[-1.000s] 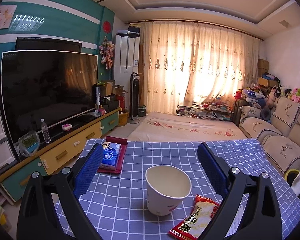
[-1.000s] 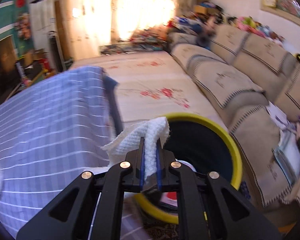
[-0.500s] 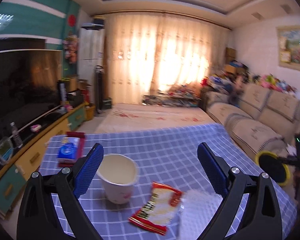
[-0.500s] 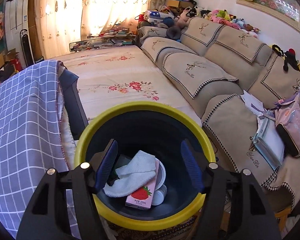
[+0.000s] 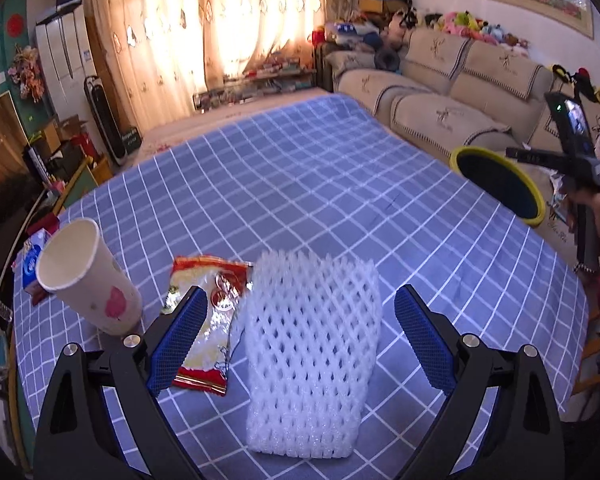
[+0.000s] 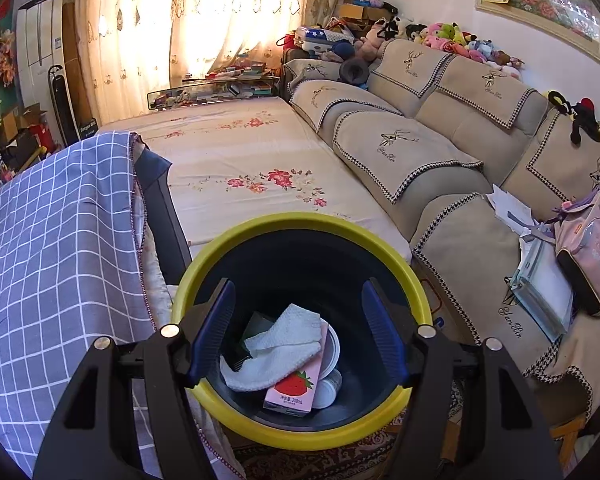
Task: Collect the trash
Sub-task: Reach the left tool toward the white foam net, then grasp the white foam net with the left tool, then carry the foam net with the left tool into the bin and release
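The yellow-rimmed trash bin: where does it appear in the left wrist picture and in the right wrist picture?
Left wrist view: the trash bin sits at the right edge, beyond the checked tablecloth.
Right wrist view: the bin fills the lower centre, under the open right gripper.
Shared landmark: the beige sofa behind it.

Beige sofa [image 6: 440,152] with plush toys [image 6: 452,40]; lit curtains [image 5: 228,20]; pink backpack [image 6: 588,256] on seat.

The left gripper [image 5: 296,340] has its blue-padded fingers [image 5: 176,340] spread wide above a white foam mesh fruit sleeve [image 5: 312,352] lying on the blue checked cloth of the bench [image 5: 300,184]. At nine o'clock of the sleeve lies a red and yellow snack wrapper [image 5: 208,304], then a white paper cup [image 5: 88,280]. A yellow-rimmed dark bin [image 5: 500,180] stands at two o'clock.
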Tool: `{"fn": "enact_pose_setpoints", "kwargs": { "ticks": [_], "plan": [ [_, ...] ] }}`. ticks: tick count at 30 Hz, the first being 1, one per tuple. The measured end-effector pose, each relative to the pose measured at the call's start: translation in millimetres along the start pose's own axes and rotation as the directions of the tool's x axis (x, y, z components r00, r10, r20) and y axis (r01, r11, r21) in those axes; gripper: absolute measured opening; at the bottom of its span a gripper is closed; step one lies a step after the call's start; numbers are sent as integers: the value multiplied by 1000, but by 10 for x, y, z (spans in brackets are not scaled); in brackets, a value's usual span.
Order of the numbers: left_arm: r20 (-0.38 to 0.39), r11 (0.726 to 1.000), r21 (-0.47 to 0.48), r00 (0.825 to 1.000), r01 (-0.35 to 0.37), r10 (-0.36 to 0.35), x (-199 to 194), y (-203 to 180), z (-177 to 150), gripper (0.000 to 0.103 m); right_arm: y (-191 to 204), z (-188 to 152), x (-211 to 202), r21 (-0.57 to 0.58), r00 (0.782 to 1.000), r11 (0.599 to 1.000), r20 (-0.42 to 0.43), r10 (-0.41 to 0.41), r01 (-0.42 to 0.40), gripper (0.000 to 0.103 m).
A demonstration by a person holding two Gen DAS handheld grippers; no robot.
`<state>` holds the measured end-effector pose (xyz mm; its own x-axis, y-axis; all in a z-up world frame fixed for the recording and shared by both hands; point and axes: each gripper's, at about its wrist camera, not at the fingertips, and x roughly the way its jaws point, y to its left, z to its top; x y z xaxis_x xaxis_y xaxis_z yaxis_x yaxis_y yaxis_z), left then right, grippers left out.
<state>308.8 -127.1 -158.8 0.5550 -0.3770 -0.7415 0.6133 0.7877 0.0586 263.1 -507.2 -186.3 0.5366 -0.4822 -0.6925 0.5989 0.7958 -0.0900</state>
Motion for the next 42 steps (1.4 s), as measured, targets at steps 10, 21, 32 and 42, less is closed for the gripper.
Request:
{"fn": "enact_pose_setpoints", "kwargs": {
  "ticks": [10,21,32,42],
  "plan": [
    [-131,999,28,991,26,-22,342,65,-136,91,5,-29,28,8,999,1000,-13,31,-31,63],
    [-157,995,53,984,87,-78,378,-49,-191,37,1,-30,4,17,999,999,-8,48,-48,63],
    [-136,988,40,980,150,-143,241,-141,-3,26,-159,7,-229,41,997,997,40,70,-72,63],
    [-148,940,160,949,302,-279,250,-1112,744,26,-906,-101,-442,128,998,992,68,15,-24,63]
  ]
}}
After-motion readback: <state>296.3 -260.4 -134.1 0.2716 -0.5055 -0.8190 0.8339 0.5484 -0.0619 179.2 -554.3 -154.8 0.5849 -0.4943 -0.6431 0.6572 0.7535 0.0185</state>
